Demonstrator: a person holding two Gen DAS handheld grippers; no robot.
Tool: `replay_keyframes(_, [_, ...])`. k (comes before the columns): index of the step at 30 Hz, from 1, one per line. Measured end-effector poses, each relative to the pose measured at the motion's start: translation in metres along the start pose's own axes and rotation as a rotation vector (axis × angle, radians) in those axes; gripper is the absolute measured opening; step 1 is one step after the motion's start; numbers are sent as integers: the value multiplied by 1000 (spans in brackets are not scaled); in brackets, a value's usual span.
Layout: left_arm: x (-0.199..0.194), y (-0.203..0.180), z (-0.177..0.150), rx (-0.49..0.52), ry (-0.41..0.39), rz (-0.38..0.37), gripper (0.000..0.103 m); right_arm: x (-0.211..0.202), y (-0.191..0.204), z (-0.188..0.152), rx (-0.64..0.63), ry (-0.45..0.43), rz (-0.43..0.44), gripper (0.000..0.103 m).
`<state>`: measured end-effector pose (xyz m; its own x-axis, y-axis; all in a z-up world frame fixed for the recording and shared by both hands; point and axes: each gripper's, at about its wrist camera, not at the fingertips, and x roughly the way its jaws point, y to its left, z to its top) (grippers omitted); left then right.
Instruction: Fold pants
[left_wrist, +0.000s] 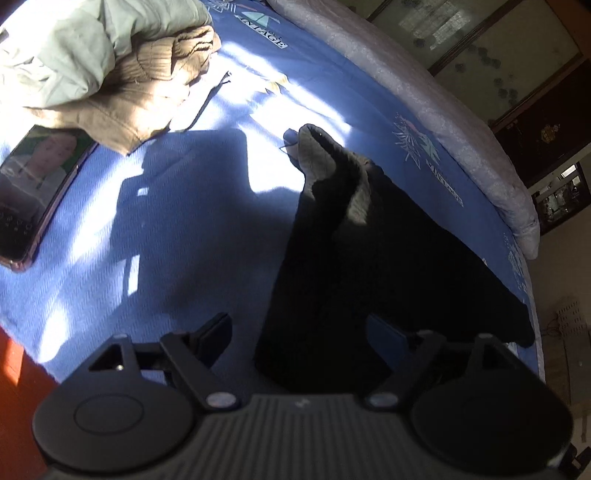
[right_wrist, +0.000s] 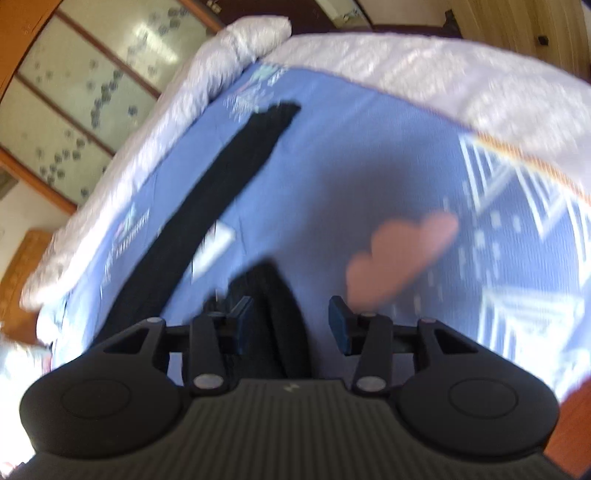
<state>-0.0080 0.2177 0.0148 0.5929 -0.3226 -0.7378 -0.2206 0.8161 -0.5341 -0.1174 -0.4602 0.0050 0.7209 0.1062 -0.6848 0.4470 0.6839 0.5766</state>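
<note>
pants, black, lie on the blue bedsheet just ahead of my left claw and run between its spread, empty fingers. my right claw also gapes empty over a dark fold. i judge we're at the grasping step; next i must lower and pinch an edge.

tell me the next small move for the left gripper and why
Probably ease the left gripper forward and close on the near edge of the black pants. Its jaws stand open with the dark cloth lying between them, not pinched, so no fold can start yet.
</note>
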Motion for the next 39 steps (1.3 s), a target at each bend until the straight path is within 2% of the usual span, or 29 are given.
replay_keyframes(1, [2,1,-5,-8,7,-16,80,-1,0,-8,13,4,18,48])
replay_keyframes(3, [10,1,-13,-16,40,-32,57,0,-1,-17,38,2,40,46])
replay_keyframes(4, [14,-2,-15,-7,55,-12,37,3,4,-20,36,16,29,33])
replay_keyframes(5, [15,-5,-18,6,60,8,28,4,8,-21,30,25,7,6])
replay_keyframes(6, [14,-6,-18,9,57,15,23,1,13,-22,28,10,-8,7])
replay_keyframes(7, [10,-8,-18,5,53,8,14,-8,17,-23,35,-20,-4,7])
replay_keyframes(8, [4,-8,-17,-4,37,-6,9,-16,20,-20,51,-59,6,6])
replay_keyframes(11, [-24,-5,-13,-28,-24,-36,8,-55,30,-8,101,-221,47,6])
replay_keyframes(13, [-41,-3,-11,-38,-52,-58,8,-79,46,1,84,-335,74,6])
replay_keyframes(14, [-48,-2,-9,-42,-62,-66,1,-91,57,5,64,-400,74,6])
replay_keyframes(16, [-58,0,-9,-45,-86,-65,2,-104,77,11,35,-525,59,6])
replay_keyframes(18, [-63,6,-8,-67,-101,-52,2,-102,91,16,19,-607,-26,10])
replay_keyframes(19, [-63,11,-9,-82,-107,-43,2,-91,92,21,-3,-614,-101,18])
replay_keyframes(20, [-63,14,-10,-99,-105,-34,3,-76,92,26,-36,-588,-157,45])
replay_keyframes(21, [-61,17,-11,-116,-97,-29,3,-63,89,29,-52,-563,-214,57])
replay_keyframes(22, [-58,19,-11,-131,-83,-32,11,-53,83,28,-55,-543,-268,58])
replay_keyframes(23, [-56,19,-13,-135,-71,-43,23,-49,74,25,-47,-531,-292,58])
replay_keyframes(24, [-54,19,-17,-133,-62,-47,31,-48,65,22,-26,-528,-294,58])
replay_keyframes(25, [-54,19,-20,-123,-57,-40,47,-53,52,16,6,-531,-289,58])
replay_keyframes(26, [-53,17,-25,-100,-52,-24,55,-62,35,9,36,-530,-287,58])
replay_keyframes(30, [-41,4,-25,-49,-11,-28,58,-69,2,-8,115,-499,-328,58])
replay_keyframes(32, [-32,-6,-22,-26,-9,-29,65,-81,-8,-18,154,-502,-346,58])
replay_keyframes(34, [-22,-14,-18,-1,5,-31,66,-89,-17,-22,190,-504,-352,58])
replay_keyframes(39, [11,-41,-21,161,82,17,65,-99,-22,-25,197,-513,-360,58])
